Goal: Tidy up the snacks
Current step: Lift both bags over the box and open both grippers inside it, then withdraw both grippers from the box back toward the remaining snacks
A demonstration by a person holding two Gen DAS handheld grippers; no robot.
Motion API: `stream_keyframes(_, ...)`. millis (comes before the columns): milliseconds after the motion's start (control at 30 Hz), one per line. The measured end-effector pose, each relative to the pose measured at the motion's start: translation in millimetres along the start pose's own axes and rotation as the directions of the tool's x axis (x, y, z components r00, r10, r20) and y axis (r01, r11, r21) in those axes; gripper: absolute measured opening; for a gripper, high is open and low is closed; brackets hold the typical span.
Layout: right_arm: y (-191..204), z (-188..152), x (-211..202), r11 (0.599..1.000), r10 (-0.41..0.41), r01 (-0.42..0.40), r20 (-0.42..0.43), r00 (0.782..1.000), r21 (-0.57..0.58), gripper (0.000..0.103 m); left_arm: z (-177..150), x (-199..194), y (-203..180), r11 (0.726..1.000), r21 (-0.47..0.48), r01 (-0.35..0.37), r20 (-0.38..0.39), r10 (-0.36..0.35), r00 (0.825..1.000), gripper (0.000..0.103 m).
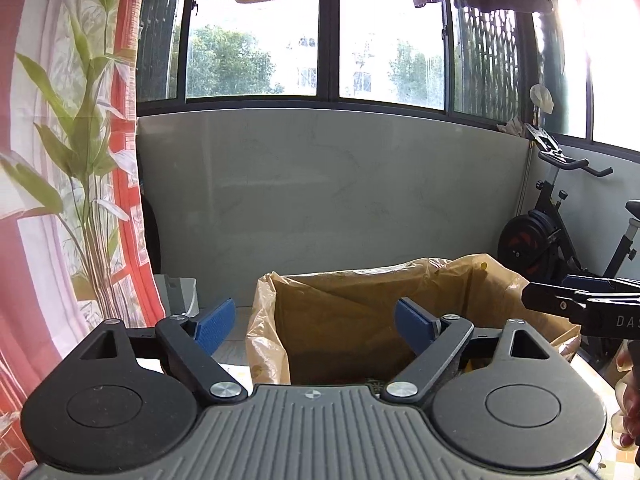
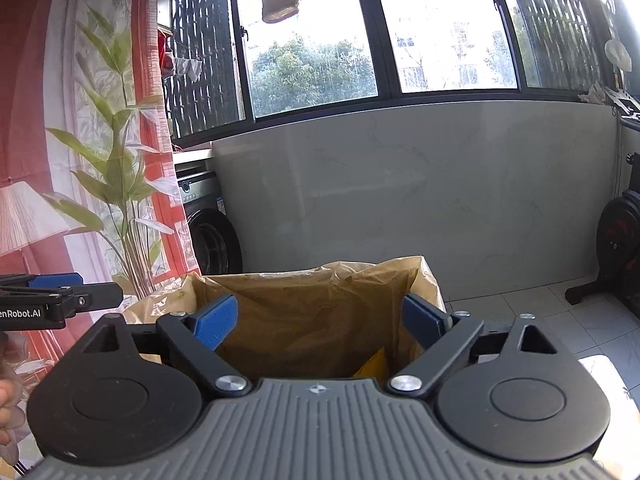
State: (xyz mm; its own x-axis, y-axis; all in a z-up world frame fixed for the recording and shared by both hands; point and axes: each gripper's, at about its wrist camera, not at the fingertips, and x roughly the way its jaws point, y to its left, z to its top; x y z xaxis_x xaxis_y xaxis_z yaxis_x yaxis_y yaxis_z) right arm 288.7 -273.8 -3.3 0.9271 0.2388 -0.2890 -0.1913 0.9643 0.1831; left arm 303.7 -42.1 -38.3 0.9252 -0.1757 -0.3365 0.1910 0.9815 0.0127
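Snacks bag [image 2: 312, 312] sits open just ahead of both grippers, its thin yellowish plastic slack.

Nearest, the left gripper [image 1: 316, 320] and right gripper [image 2: 320, 320] both stand spread wide with nothing between the blue pads [image 2: 214, 320], touching nothing. A yellow packet [image 2: 374, 364] shows low inside the bag. The risk, as I judge it: a finger could snag the loose rim [image 1: 264, 320] and drag or collapse the bag. Beyond stand the grey wall [image 1: 320, 184] and the windows.

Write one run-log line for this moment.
left gripper: open, empty | right gripper: open, empty | lined box: ahead of both | yellow packet: inside
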Motion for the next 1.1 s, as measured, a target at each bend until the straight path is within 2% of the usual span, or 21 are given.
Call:
stream_keyframes(267, 13, -17, -46, 1.0, -0.013, 0.014, -0.04, 0.999, 0.015, 0.097, -12, -51, 21, 0.999, -0.053, -0.013, 0.003, 0.013, 1.0, 0.096)
stream_keyframes(500, 17, -37, -83, 0.999, 0.005, -0.003, -0.049, 0.999, 0.05, 0.097, -38, -85, 32, 0.998, -0.044, -0.042, -0.011, 0.042, 0.999, 0.096)
stream_keyframes(633, 18, -49, -96, 0.997, 0.005, -0.001, -0.057, 0.998, 0.073, 0.097, -55, -101, 39, 0.996, -0.075, -0.05, -0.023, 0.048, 0.999, 0.096)
stream_keyframes(733, 20, -58, -102, 0.998, -0.001, 0.005, -0.066, 0.998, 0.065, 0.097, -66, -109, 44, 0.994, -0.089, -0.057, -0.035, 0.055, 0.998, 0.096)
stream_keyframes(867, 25, -73, -110, 0.999, -0.005, 0.007, -0.054, 0.999, 0.037, 0.103, -79, -114, 48, 0.993, -0.089, -0.077, -0.052, 0.073, 0.996, 0.096)
stream_keyframes(1100, 33, -96, -119, 0.999, -0.021, 0.022, -0.033, 0.999, 0.034, 0.103, -102, -120, 56, 0.983, -0.145, -0.111, -0.052, 0.105, 0.993, 0.096)
